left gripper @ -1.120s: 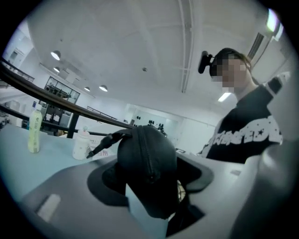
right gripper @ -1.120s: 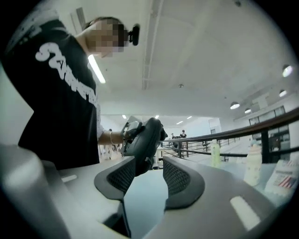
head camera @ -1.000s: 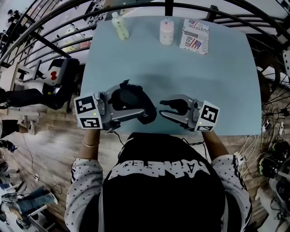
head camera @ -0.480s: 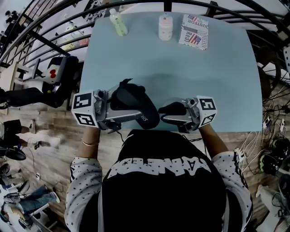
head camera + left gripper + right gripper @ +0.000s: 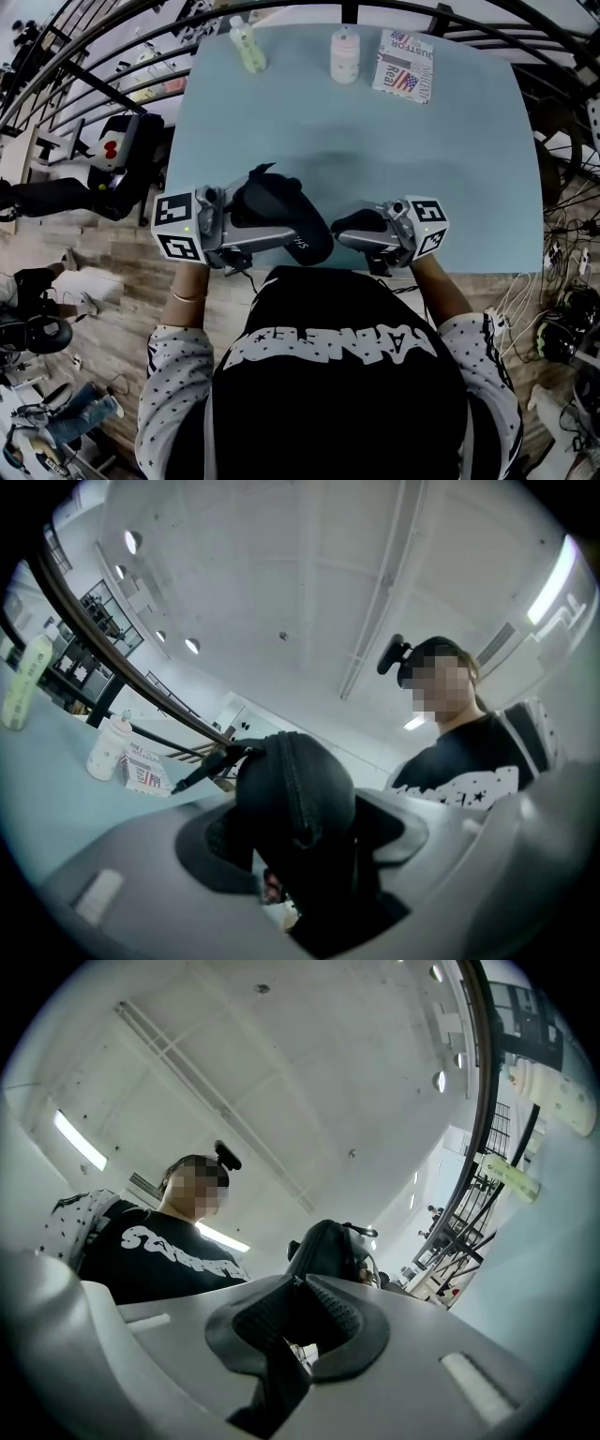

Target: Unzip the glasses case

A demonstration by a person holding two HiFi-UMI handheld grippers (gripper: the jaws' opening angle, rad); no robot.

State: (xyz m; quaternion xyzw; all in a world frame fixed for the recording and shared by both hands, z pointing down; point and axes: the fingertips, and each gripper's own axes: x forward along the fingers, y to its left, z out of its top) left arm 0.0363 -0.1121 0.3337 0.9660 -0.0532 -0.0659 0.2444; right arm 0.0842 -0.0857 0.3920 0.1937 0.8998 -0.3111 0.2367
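Keep the left claw [image 5: 265,214] clamped as it is, with the black glasses case [image 5: 302,234] pinched across its body between the jaws and one rounded end sticking out past the tips. Hold that grip firm and level above the table [image 5: 375,159], since any twist here will drag the zip track [image 5: 298,789] off line.

Mind the right claw [image 5: 345,225]: jaws closing, pads nearly met, only a slit left. Note a thin dark strip low in that slit. Cannot tell whether it is the zip pull or whether the pads bite on it yet. Expect the case end just ahead of these tips, touching or nearly so, and not between the jaws.

Finish the squeeze only once the pull sits squarely between the pads. Check the small dark tab [image 5: 202,771] jutting from the case on the side of the left claw away from the wearer; possibly a hang loop, possibly the pull itself, so confirm before tugging.

Then draw the right claw along the seam, following the curve round the end rather than hauling straight away from the left claw. Go slowly at the bend, where sliders tend to jam. Counter the pull with the left claw and avoid squeezing harder.
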